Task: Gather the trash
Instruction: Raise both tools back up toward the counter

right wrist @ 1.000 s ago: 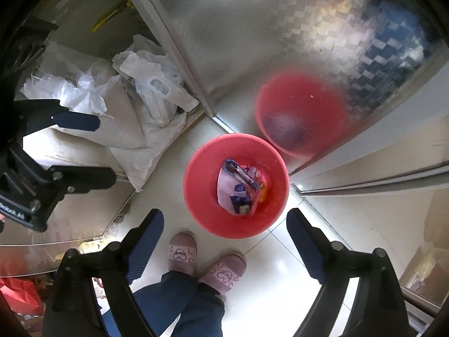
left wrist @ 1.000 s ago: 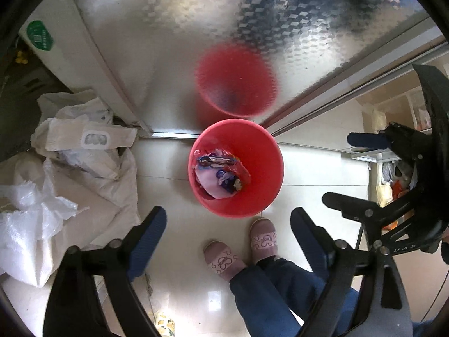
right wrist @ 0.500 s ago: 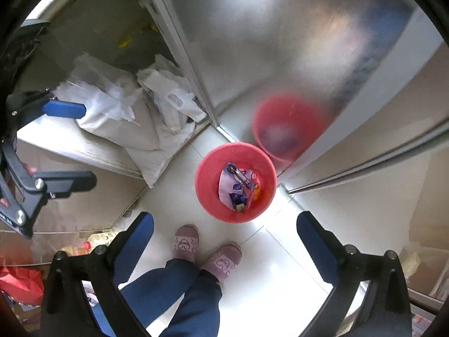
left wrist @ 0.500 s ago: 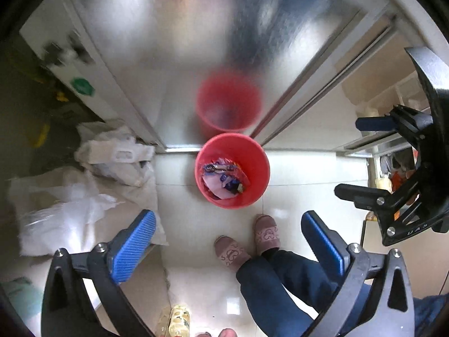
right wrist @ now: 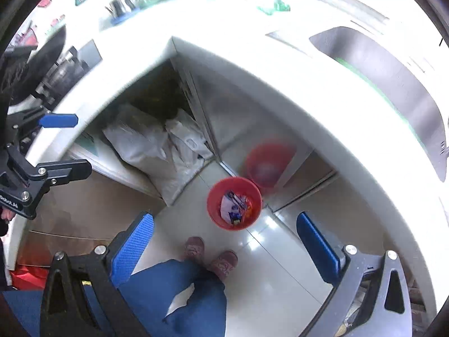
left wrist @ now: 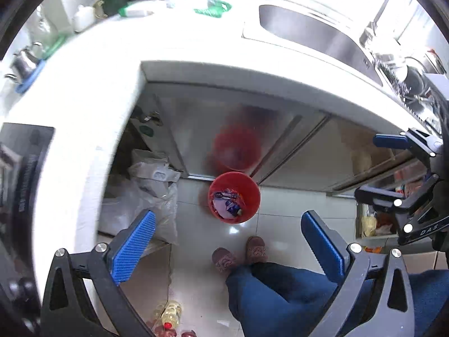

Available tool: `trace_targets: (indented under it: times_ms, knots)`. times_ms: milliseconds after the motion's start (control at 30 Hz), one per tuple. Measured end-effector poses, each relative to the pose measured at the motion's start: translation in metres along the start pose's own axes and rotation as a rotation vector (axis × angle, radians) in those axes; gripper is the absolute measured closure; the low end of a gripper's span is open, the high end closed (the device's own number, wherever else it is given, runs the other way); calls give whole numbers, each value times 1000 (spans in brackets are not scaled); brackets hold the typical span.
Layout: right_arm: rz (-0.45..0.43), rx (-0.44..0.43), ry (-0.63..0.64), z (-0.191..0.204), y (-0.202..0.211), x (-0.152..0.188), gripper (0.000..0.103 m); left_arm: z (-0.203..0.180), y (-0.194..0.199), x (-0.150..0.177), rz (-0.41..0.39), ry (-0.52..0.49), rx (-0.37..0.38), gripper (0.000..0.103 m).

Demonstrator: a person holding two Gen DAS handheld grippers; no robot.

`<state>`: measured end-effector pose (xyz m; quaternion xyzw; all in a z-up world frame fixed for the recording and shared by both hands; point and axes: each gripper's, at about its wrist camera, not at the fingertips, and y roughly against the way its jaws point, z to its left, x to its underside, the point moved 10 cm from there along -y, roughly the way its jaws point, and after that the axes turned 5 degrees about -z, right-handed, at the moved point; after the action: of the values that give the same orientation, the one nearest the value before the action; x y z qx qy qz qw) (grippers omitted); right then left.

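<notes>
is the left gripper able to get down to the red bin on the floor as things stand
Probably yes. The left gripper is open and empty, pointing steeply down, with the red bin straight below it on bare tile. Nothing lies between; the person's slippers stand beside it, and the counter edge sits off to the side.

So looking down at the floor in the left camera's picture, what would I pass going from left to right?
White plastic bags → red bin holding wrappers → the other gripper at the right edge.

Red bin point(left wrist: 234, 200) upright on floor, holding crumpled wrappers point(left wrist: 226, 203)
</notes>
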<state>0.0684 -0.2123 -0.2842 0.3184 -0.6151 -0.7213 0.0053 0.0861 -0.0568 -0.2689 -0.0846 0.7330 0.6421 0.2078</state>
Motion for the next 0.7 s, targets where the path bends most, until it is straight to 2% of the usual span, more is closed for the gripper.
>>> trace_targets:
  times_ms: [167, 300, 367, 500, 700]
  knots:
    - [-77, -24, 6, 6, 47, -26, 1, -5, 52, -23, -72, -12, -24, 0]
    - [-131, -38, 33, 2, 73, -46, 1, -6, 77, -36, -125, -56, -92, 0]
    - [-153, -47, 44, 0, 86, -54, 1, -9, 87, -42, -139, -61, -87, 0]
    - [-178, -47, 49, -6, 102, -74, 1, -15, 101, -54, -137, -32, -9, 0]
    - [-231, -13, 93, -9, 115, -110, 1, 7, 122, -95, -214, -33, -85, 0]
